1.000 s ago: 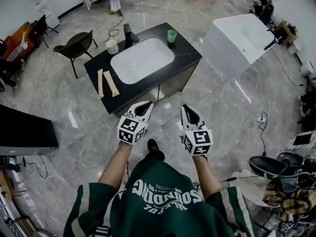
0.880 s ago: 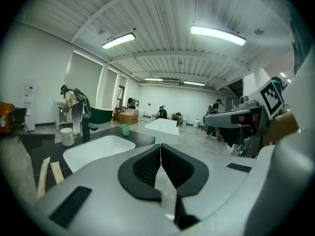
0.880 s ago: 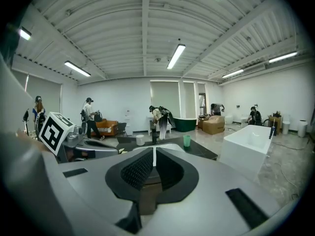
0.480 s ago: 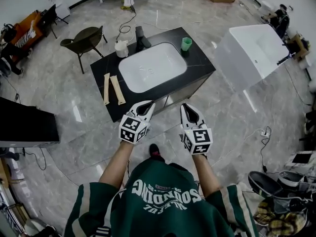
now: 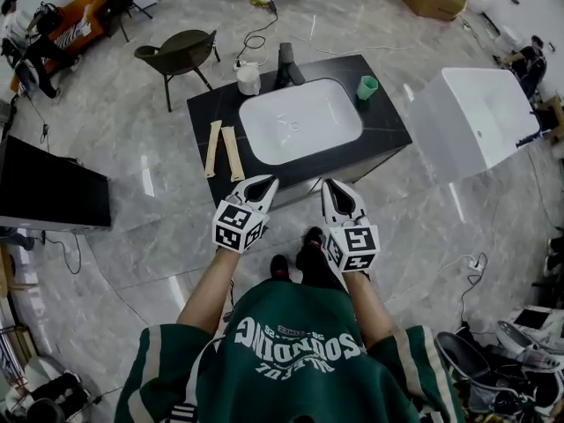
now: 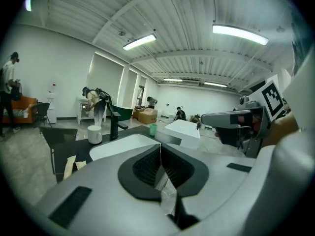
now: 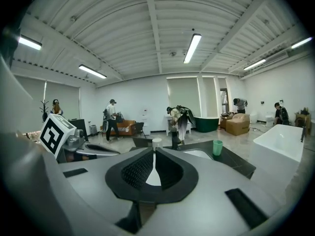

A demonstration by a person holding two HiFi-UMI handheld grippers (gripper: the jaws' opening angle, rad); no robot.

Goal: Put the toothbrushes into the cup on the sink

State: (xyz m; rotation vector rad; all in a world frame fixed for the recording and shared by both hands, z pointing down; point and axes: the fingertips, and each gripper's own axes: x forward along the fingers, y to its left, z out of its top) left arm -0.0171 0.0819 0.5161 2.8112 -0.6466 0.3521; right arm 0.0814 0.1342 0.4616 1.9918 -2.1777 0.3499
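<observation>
The step in hand looks like the approach: both tools hang short of the counter (image 5: 207,113), over the marble floor, at the lower middle of the head view. The left gripper (image 5: 258,188) has its jaws pressed together with nothing between them, and the right gripper (image 5: 336,194) is the same, closed and empty.

The toothbrushes (image 5: 223,151) lie as two pale flat strips side by side at the left end of the dark counter, left of the white sink basin (image 5: 300,120). They look like they may be in wrappers, though that is too small to tell. The green cup (image 5: 367,87) stands upright at the upper right corner of the basin, well apart from the strips, with the black faucet (image 5: 286,64) and a white pot (image 5: 249,79) along the far edge.

To do this well, the left gripper should probably take the strips, since they sit on its side. Its jaws need to spread before they come down. The strips lie flat (little to get under), so pinching across the narrow width near one end, one strip at a time, seems safest. The neighbour lies close and could be nudged. The carry then crosses the basin, and a firm pinch matters there.
</observation>
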